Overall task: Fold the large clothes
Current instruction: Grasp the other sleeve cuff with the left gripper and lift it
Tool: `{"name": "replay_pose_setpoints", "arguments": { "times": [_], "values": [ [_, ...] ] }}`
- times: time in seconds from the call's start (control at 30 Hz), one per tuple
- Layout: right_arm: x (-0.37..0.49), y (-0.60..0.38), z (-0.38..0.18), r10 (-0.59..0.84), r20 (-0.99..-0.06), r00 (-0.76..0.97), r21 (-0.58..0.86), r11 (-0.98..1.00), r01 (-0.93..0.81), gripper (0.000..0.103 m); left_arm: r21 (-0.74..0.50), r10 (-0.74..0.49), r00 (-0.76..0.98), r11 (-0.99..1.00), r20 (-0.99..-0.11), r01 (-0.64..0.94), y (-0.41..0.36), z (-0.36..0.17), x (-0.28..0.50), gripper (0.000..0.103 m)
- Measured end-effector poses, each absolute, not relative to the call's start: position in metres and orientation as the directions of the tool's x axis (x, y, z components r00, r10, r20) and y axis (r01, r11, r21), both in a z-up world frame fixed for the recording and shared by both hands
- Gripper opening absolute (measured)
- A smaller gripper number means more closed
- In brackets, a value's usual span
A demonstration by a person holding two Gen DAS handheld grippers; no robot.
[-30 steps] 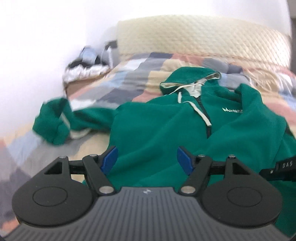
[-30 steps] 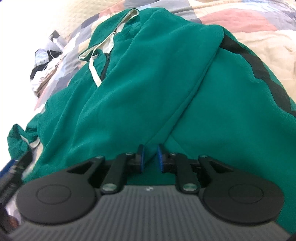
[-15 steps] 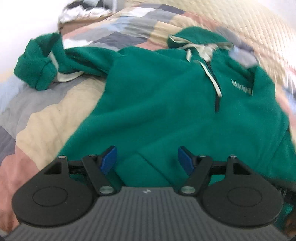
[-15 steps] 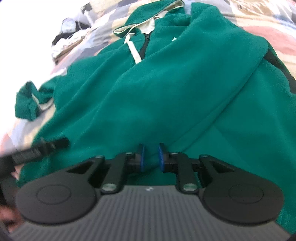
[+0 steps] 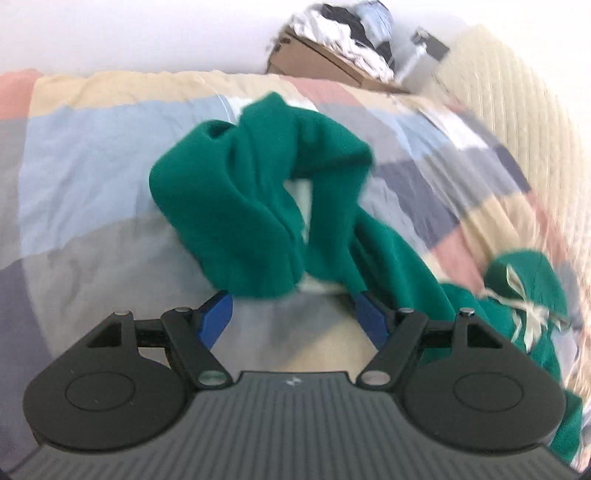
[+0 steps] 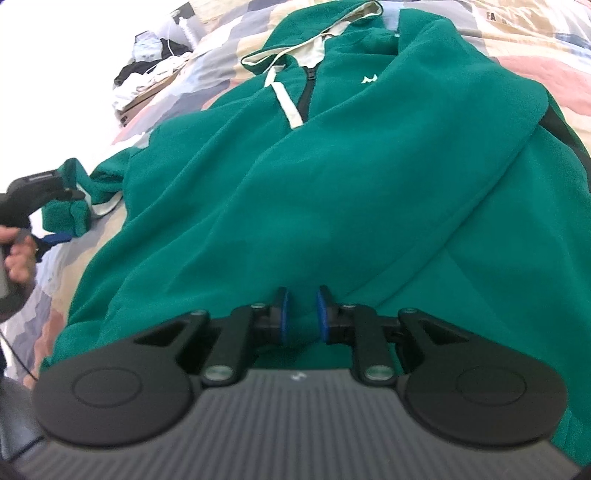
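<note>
Left wrist: left gripper (image 5: 293,314) jaws wide, empty, at bunched fleece sleeve (image 5: 255,206) on patchwork quilt (image 5: 92,177) | Right wrist: right gripper (image 6: 300,314) jaws narrow, pinching soft green hoodie (image 6: 332,177) hem; hoodie spread on quilt.

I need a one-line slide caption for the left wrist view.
Open left gripper nears the bunched sleeve of a green hoodie on a patchwork bedspread.

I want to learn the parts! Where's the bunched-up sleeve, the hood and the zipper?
bunched-up sleeve (image 5: 240,206), left wrist view, on its rolled cuff end.
hood (image 6: 314,27), right wrist view, on its green top.
zipper (image 6: 307,88), right wrist view, mid-track.
</note>
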State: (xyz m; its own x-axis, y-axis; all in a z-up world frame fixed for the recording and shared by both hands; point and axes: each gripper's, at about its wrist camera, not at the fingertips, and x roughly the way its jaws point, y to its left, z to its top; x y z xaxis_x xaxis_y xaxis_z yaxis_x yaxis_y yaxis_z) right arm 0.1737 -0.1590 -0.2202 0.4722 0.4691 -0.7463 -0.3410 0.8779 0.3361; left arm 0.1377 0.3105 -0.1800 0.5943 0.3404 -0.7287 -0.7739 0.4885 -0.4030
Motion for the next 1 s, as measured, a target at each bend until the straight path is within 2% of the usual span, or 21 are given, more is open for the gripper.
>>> {"name": "replay_pose_setpoints", "arguments": {
  "times": [0.17,0.27,0.33,0.43,0.47,0.5,0.57,0.63,0.77,0.9,1.0],
  "values": [
    [0.178,-0.159,-0.223,0.48,-0.746,0.462,0.366,0.875,-0.318,0.02,-0.423,0.417,0.566,0.39,-0.711,-0.818,0.342,-0.205,0.138,0.078],
    [0.184,-0.163,-0.226,0.49,-0.741,0.459,0.388,0.87,-0.303,0.02,-0.47,0.454,0.587,0.353,-0.67,-0.809,0.359,-0.216,0.133,0.077],
    [0.186,-0.163,-0.228,0.493,-0.739,0.46,0.397,0.869,-0.294,0.018,-0.451,0.504,0.569,0.348,-0.649,-0.822,0.367,-0.217,0.131,0.072],
    [0.188,-0.163,-0.23,0.492,-0.737,0.463,0.401,0.87,-0.287,0.017,-0.407,0.592,0.527,0.337,-0.61,-0.849,0.375,-0.213,0.131,0.049],
    [0.187,-0.163,-0.23,0.492,-0.737,0.464,0.402,0.87,-0.285,0.017,-0.384,0.62,0.517,0.348,-0.59,-0.855,0.377,-0.209,0.132,0.034],
    [0.188,-0.162,-0.23,0.49,-0.737,0.466,0.401,0.871,-0.282,0.017,-0.357,0.643,0.5,0.351,-0.581,-0.866,0.379,-0.204,0.132,0.025],
    [0.187,-0.161,-0.23,0.486,-0.738,0.468,0.399,0.874,-0.279,0.017,-0.332,0.66,0.485,0.354,-0.573,-0.874,0.387,-0.193,0.129,0.021],
    [0.187,-0.161,-0.229,0.484,-0.738,0.47,0.396,0.875,-0.28,0.017,-0.293,0.677,0.481,0.382,-0.558,-0.877,0.392,-0.175,0.126,0.019],
    [0.186,-0.164,-0.229,0.486,-0.736,0.472,0.406,0.874,-0.266,0.017,-0.216,0.72,0.521,0.479,-0.458,-0.851,0.389,-0.113,0.119,0.018],
    [0.185,-0.169,-0.225,0.476,-0.729,0.492,0.408,0.879,-0.246,0.019,-0.115,0.715,0.631,0.629,-0.303,-0.768,0.349,-0.032,0.12,0.018],
    [0.184,-0.178,-0.222,0.473,-0.719,0.509,0.422,0.879,-0.221,0.02,0.012,0.644,0.749,0.759,-0.156,-0.651,0.291,0.027,0.124,0.018]
  ]
}}
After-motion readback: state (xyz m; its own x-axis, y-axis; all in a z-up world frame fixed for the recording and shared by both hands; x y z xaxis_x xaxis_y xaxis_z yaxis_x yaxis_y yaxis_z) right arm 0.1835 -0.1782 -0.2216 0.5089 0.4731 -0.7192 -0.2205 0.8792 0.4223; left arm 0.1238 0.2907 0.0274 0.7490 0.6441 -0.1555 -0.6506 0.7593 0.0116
